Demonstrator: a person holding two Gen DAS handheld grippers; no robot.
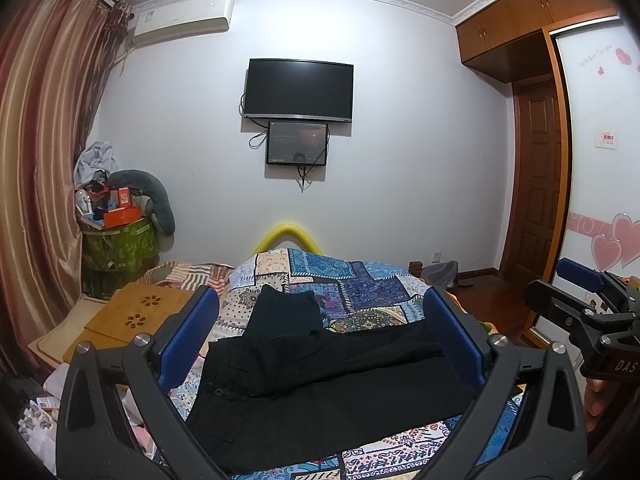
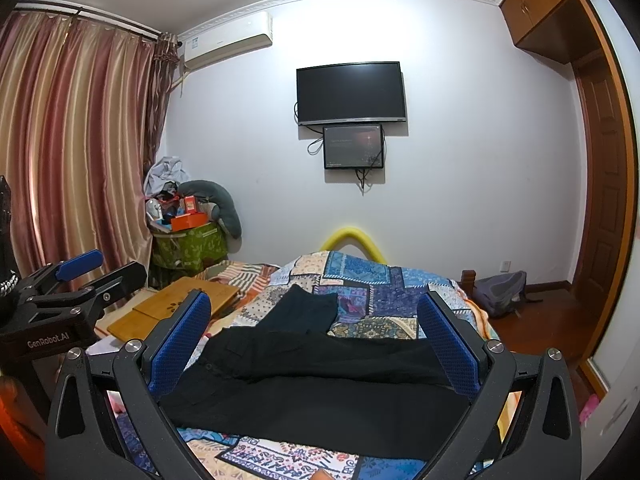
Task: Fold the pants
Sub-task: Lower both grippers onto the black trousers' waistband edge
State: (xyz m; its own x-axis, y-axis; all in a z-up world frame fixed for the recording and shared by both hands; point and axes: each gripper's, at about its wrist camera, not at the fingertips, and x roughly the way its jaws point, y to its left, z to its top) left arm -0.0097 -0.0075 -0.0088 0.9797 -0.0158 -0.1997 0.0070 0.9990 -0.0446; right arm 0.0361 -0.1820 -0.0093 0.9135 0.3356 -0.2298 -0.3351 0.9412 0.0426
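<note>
The black pants (image 1: 320,384) lie spread out on the bed's patchwork quilt (image 1: 360,280), just ahead of both grippers. The left gripper (image 1: 320,340) and the right gripper (image 2: 314,344) hang above them, jaws wide, holding nothing. Far back, a TV (image 1: 298,90) hangs on the wall.

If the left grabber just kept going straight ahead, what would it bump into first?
Most likely the black pants lying on the patchwork quilt. The left gripper is open, with nothing between its fingers, and the pants fill the gap ahead. Depth is hard to judge, so it might pass above them.
</note>
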